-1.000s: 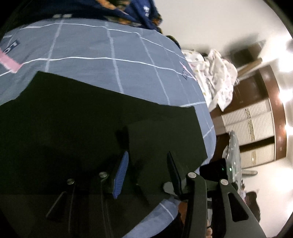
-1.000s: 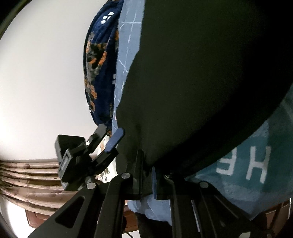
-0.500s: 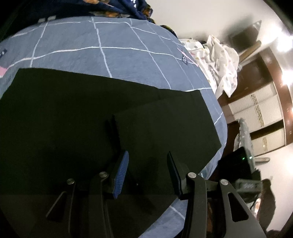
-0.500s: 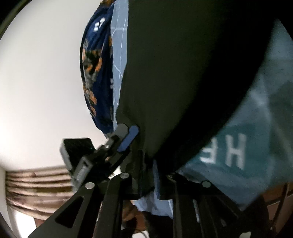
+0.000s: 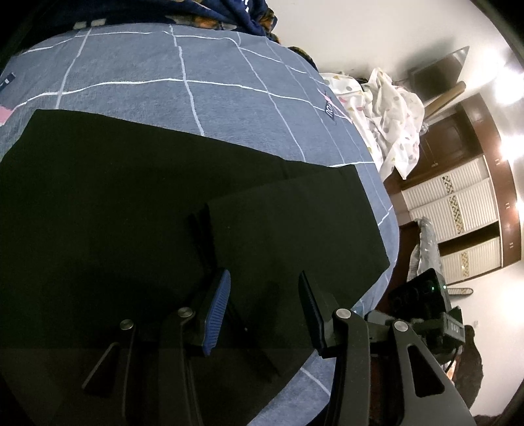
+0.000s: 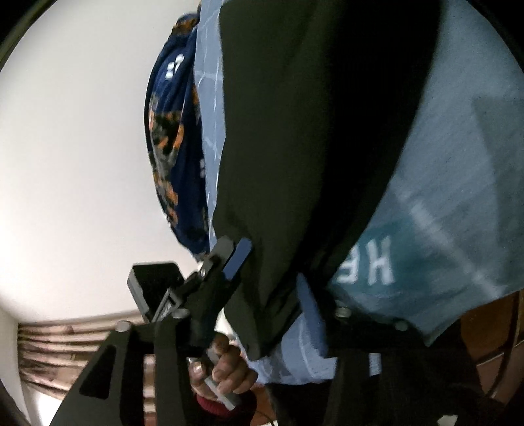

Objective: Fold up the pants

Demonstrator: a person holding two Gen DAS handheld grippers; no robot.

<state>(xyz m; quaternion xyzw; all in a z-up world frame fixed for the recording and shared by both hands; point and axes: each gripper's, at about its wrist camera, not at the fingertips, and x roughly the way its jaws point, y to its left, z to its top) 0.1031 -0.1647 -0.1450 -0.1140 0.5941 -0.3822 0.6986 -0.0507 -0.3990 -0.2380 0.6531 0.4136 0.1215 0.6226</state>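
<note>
Black pants (image 5: 137, 209) lie flat on a blue-grey checked bedsheet (image 5: 203, 65), with one end folded over onto the rest (image 5: 288, 222). My left gripper (image 5: 262, 298) is open and empty, hovering just above the folded part near the bed's near edge. In the right wrist view the pants (image 6: 311, 131) fill the middle. My right gripper (image 6: 271, 278) has its jaws apart, with the pants' edge lying between them. The other gripper and the hand holding it show at the lower left (image 6: 226, 360).
A dark blue patterned blanket (image 5: 229, 13) lies at the bed's far edge. White spotted bedding (image 5: 389, 111) is heaped to the right, with a brown and white wardrobe (image 5: 458, 209) behind. A teal cloth with white letters (image 6: 425, 229) lies beside the pants.
My left gripper has drawn back a little from the folded part. My right gripper's jaws have opened from shut on the pants' edge.
</note>
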